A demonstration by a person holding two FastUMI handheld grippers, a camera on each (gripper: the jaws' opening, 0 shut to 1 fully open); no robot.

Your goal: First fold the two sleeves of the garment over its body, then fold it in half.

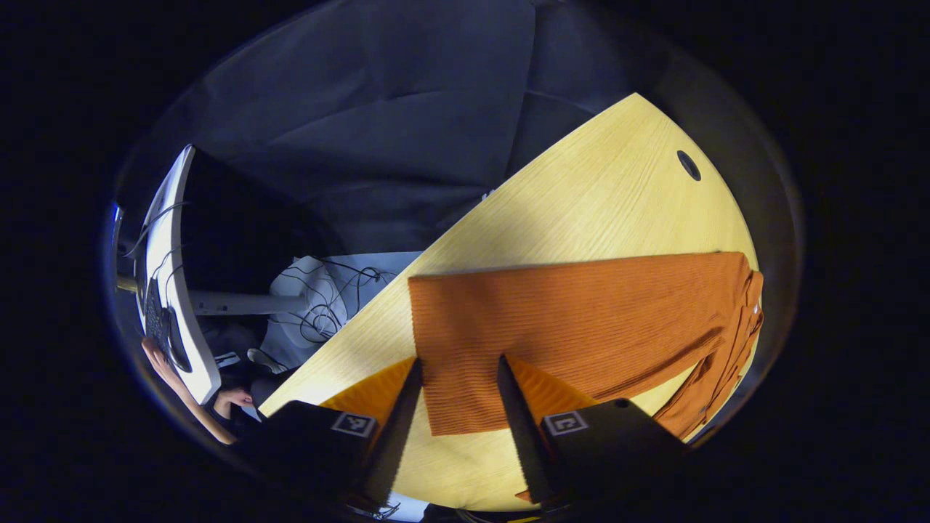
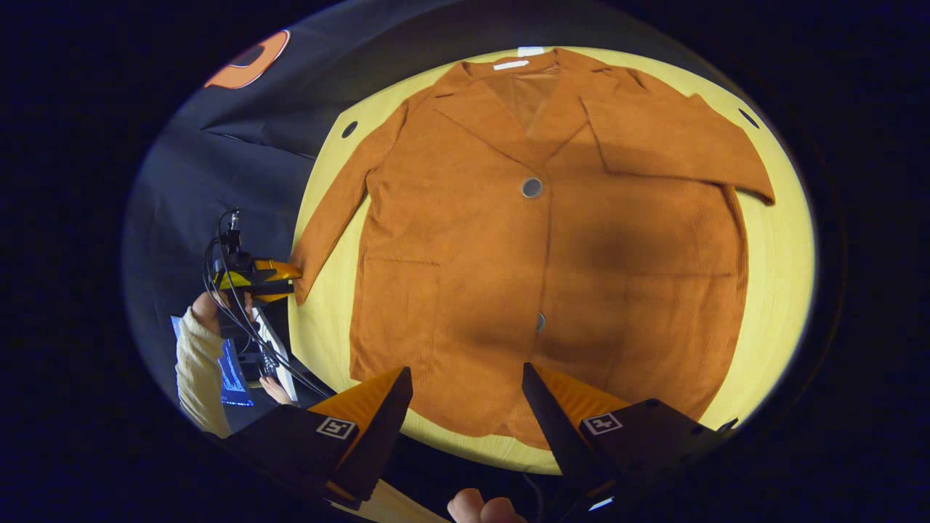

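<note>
Jacket (image 2: 538,247): flat on table (image 2: 770,290), one sleeve (image 2: 676,142) folded over
Left gripper (image 1: 458,396): spread, above cuff
Right gripper (image 2: 465,407): spread, hem partly hidden

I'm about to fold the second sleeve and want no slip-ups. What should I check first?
1. Right sleeve over jacket body: ok.
2. Left sleeve folded: not ok, it lies straight out on the table.
3. Left tongs open astride the cuff: ok.
4. Cuff gripped: not ok.
5. Right tongs open, clear of the left sleeve: ok.
6. Both cuff layers between the fingers: cannot tell.
</note>
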